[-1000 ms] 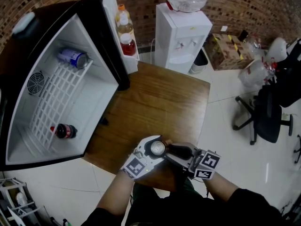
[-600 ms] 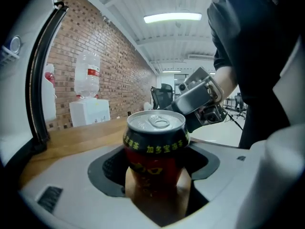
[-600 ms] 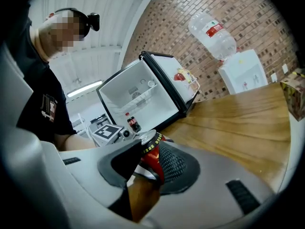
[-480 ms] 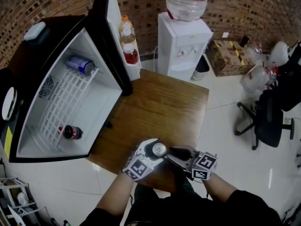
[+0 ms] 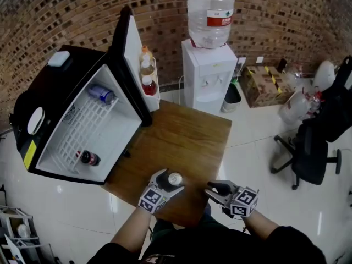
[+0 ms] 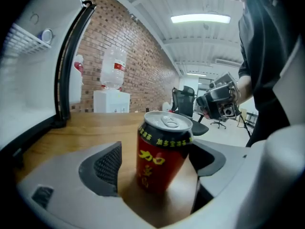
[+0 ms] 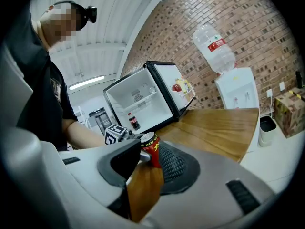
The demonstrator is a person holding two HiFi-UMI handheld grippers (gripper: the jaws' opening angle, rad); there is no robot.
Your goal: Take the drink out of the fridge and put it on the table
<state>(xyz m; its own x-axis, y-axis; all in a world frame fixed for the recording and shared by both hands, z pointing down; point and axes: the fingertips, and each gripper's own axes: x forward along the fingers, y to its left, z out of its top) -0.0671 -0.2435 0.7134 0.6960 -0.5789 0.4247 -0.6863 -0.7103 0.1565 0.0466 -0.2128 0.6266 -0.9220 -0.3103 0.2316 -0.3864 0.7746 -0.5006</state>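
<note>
Wooden bench [image 5: 190, 128] carries the job now, and the white-lined fridge [image 5: 82, 133] stands door-open at its left side. The left tongs [image 5: 164, 185] have just been opening and stand released, jaws wide on either side of the drink without pressing it. The right tongs [image 5: 215, 190], also just opening, are empty and well apart to the right. The red can [image 6: 162, 156] stands upright near the bench's near edge. It looks rigid but thin-walled, probably full and perhaps slick, so it is best taken squarely around mid-body with a modest squeeze.
</note>
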